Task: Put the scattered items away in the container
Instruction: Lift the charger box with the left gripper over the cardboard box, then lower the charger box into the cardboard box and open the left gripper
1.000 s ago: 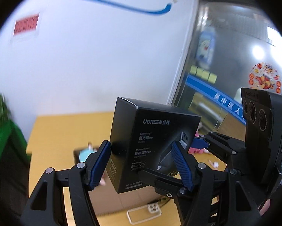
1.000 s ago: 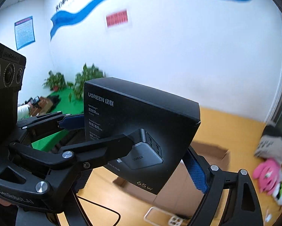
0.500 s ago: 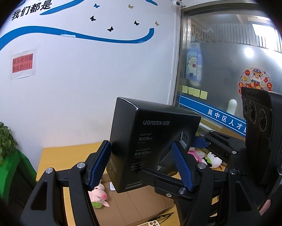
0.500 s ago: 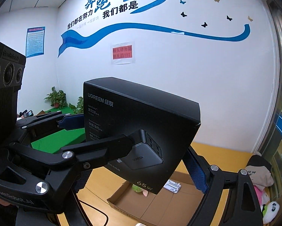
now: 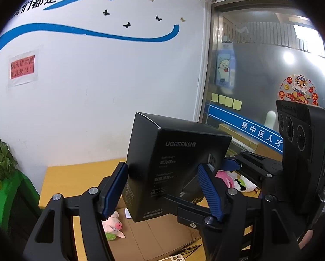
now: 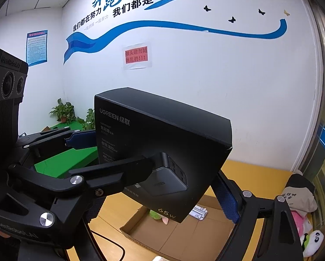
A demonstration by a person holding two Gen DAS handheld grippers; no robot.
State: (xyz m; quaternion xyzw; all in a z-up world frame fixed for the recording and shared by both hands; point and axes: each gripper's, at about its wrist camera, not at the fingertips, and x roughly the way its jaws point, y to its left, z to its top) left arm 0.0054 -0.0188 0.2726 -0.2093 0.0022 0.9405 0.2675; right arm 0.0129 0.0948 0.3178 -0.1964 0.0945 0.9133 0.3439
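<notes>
A black UGREEN charger box (image 5: 173, 163) is held in the air by both grippers at once. My left gripper (image 5: 162, 187) is shut on its two narrow sides with blue pads. My right gripper (image 6: 184, 187) is shut on the same box (image 6: 162, 139) across its front and back faces. Below lies an open flat cardboard box (image 6: 184, 237) on the yellow table, also seen in the left wrist view (image 5: 158, 235). In it lie a pink pig plush (image 5: 113, 226) and a small white item (image 6: 198, 212).
Several plush toys (image 6: 301, 213) lie at the table's right end. A white phone (image 5: 177, 257) and a black cable (image 6: 110, 245) lie in front of the cardboard box. A green-covered table with potted plants (image 6: 64, 113) stands to the left. A white wall is behind.
Both grippers have lifted and tilted upward with the box still held. More wall shows and the cardboard box has dropped lower in view.
</notes>
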